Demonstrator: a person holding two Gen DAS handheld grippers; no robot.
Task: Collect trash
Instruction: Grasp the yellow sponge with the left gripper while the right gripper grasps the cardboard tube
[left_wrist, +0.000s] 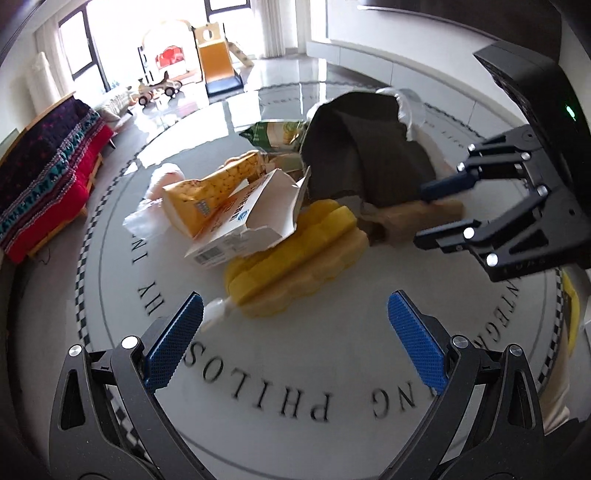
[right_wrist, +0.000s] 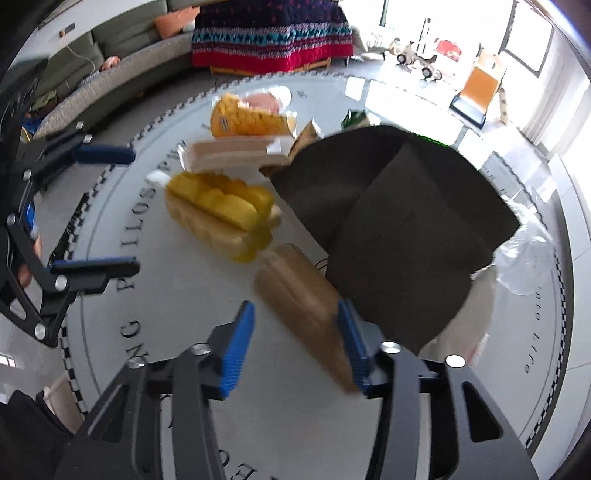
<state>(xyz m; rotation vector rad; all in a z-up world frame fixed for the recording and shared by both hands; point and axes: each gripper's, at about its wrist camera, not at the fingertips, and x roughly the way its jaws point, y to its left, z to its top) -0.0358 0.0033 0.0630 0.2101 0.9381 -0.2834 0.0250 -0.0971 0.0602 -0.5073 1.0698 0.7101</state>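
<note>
Trash pile sits mid-table on the round white table with printed lettering.

Right gripper: jaws spread, straddling the near end of a brown paper wrapper. The right pad looks to touch it, the left pad stands clear. Not clamped. Left gripper: jaws released, empty, hovering just short of the pile.

Handling, judged:
- Brown paper wrapper: light, soft, crushes easily; pinch across its narrow end where the jaws already sit.
- Yellow foam tray: light, springy, bulky; take an edge, not the broad face.
- Torn white carton: light, semi-stiff; grip the open flap.
- Orange snack box: light and stiff; lies partly over the carton, so it may shift when the carton is lifted.
- Dark paper bag: limp, large, overhangs the wrapper.
- Clear plastic film: slippery, flimsy.

Count: one wrapper, one tray, one carton, one orange box, one dark bag, one green packet, partly hidden. At least two bits of clear or pink plastic; exact number uncertain.
</note>
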